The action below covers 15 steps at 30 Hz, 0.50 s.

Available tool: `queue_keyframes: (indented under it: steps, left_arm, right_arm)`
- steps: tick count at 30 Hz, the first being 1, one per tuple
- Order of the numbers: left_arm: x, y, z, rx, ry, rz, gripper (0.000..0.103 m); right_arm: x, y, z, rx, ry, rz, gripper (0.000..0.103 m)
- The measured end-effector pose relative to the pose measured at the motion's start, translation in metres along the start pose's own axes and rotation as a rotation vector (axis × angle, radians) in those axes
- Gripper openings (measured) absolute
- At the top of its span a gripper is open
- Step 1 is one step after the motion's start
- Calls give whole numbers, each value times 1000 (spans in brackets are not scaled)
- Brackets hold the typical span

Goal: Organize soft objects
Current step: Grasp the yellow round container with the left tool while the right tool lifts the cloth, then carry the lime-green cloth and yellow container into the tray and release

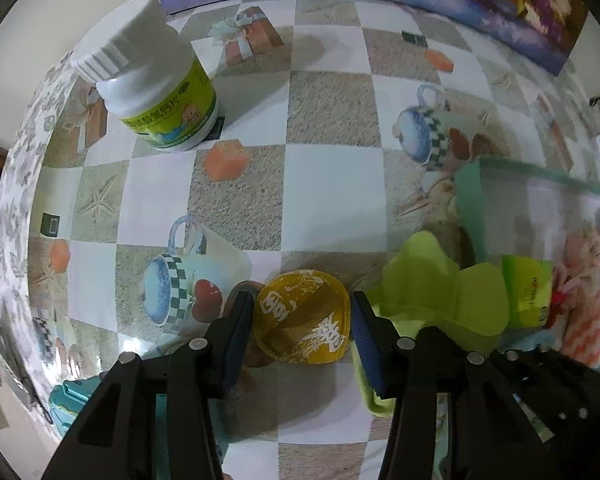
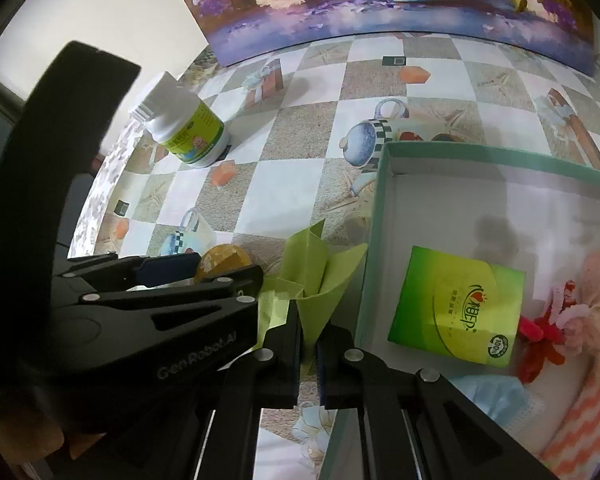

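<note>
My left gripper (image 1: 302,314) is around a round mustard-yellow cloth pad (image 1: 302,316) with white print, a finger on each side of it on the tablecloth; whether the fingers press it is unclear. The pad also shows in the right wrist view (image 2: 224,262). My right gripper (image 2: 309,338) is shut on a lime-green cloth (image 2: 312,280), held just left of the green-rimmed white box (image 2: 384,184). The green cloth also shows in the left wrist view (image 1: 444,292). In the box lie a green tissue pack (image 2: 456,306), a pink fluffy toy (image 2: 572,320), a striped cloth and a blue cloth (image 2: 496,392).
A white bottle with a green label (image 1: 156,92) stands at the back left of the checkered tablecloth. A flower painting (image 2: 380,0) leans against the wall behind. A teal object (image 1: 70,398) lies near the table's front-left edge.
</note>
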<state>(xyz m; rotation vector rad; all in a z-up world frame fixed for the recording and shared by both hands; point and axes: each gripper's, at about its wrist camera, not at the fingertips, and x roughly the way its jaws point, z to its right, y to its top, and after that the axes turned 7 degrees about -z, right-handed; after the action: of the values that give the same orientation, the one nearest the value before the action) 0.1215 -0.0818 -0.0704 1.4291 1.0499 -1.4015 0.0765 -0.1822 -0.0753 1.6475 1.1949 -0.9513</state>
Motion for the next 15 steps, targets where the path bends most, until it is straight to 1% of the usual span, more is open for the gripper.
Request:
queue_keyframes:
  steps: [5,8,9,11,15]
  left_arm:
    - [-15,0,-13,-27,-19,38,51]
    - [-25,0,-17,-41,-34,57,51]
    - [-30,6,-21,-44,-35,63,51]
    - [-36,8,-23,-52,-38,78,51]
    - [-59,6,-32,-75,-52,130,51]
  right_arm:
    - [-5,1,7,46,100,17,6]
    - [-8,1,9,62,128,27,6]
    - [-9,1,9,66,135,29,6]
    - [-11,2,10,76,155,34,6]
    - [-23,3,8,79,179,63,6]
